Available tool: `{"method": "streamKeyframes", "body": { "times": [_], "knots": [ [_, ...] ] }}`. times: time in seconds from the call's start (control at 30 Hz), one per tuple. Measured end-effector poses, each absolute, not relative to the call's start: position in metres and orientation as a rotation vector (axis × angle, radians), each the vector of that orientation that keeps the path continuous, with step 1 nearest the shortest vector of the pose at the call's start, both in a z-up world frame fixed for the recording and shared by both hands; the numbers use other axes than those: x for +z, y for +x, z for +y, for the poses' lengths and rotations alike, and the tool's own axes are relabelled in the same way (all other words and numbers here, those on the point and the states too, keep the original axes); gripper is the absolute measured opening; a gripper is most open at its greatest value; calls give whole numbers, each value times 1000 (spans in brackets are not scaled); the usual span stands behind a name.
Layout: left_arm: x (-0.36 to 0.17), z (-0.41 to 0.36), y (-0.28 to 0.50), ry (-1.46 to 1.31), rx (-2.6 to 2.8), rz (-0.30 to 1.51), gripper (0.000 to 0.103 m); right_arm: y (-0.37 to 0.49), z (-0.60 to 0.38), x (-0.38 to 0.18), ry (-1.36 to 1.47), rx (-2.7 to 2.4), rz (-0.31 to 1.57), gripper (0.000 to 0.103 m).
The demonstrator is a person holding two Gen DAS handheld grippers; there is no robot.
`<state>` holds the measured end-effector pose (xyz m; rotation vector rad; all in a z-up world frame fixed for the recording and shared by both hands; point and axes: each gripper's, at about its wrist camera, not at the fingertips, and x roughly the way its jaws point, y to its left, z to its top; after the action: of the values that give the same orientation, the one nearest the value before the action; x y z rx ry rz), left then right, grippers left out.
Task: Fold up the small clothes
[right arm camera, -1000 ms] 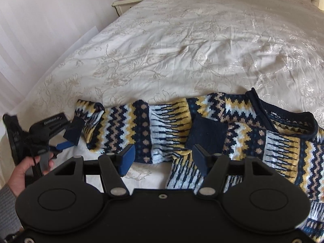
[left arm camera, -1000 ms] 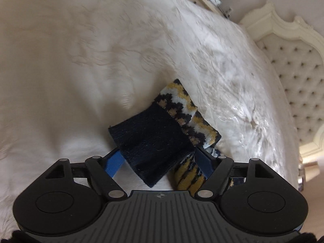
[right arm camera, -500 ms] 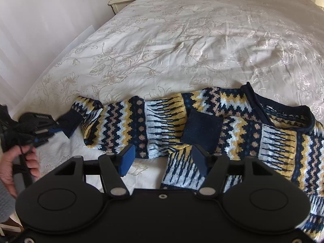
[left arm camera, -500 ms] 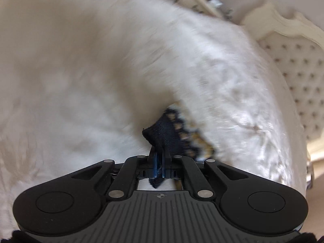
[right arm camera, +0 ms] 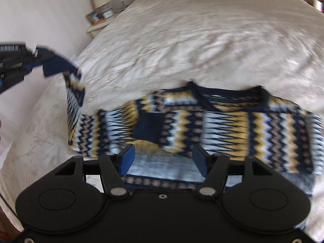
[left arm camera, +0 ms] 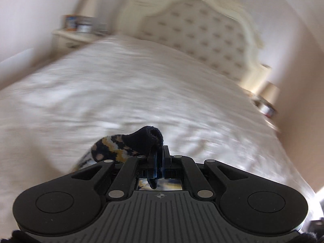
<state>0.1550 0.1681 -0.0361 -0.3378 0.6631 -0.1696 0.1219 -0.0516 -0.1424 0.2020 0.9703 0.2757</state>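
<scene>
Sleeve-folding is the step we are working through: our left gripper (left arm camera: 159, 158) is pinching the dark navy ribbed cuff (left arm camera: 148, 136) of the navy, yellow and white zigzag-patterned knit sweater (right arm camera: 222, 125), jaws clamped tight on the knit, and we are holding that sleeve (right arm camera: 76, 93) lifted clear of the cream embroidered bedspread (right arm camera: 192, 40). The sweater's body is lying flat across the near part of the bed, neckline toward the tufted cream headboard (left arm camera: 202, 32), with the other cuff folded in as a navy square (right arm camera: 148, 128) on its chest. Our right gripper (right arm camera: 163, 161) is hovering just above the lower body of the sweater, jaws standing apart with nothing between them. Next, we are judging, the raised sleeve needs carrying inward over the body and laying down flat, while the right gripper steadies the fabric against dragging.
</scene>
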Motion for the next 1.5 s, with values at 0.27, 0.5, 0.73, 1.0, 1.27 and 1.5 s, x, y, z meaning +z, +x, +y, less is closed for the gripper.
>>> {"method": "streamKeyframes", "body": {
  "times": [0.27, 0.5, 0.73, 1.0, 1.27, 1.5],
  "knots": [
    [-93, 28, 166, -200, -347, 896, 6, 118, -133, -156, 260, 155, 976, 67],
    [-128, 68, 146, -161, -156, 988, 11, 142, -137, -177, 251, 187, 999, 67],
    [-147, 128, 127, -17, 39, 1011, 13, 176, -129, -221, 278, 131, 1042, 66],
    [-160, 156, 128, -81, 69, 1064, 13, 199, -152, -256, 446, 25, 1136, 33],
    [-158, 153, 128, -96, 77, 1035, 13, 182, -152, -206, 381, 89, 1010, 9],
    [-160, 143, 131, -71, 66, 1055, 13, 192, -166, -212, 347, 39, 1039, 29]
  ]
}}
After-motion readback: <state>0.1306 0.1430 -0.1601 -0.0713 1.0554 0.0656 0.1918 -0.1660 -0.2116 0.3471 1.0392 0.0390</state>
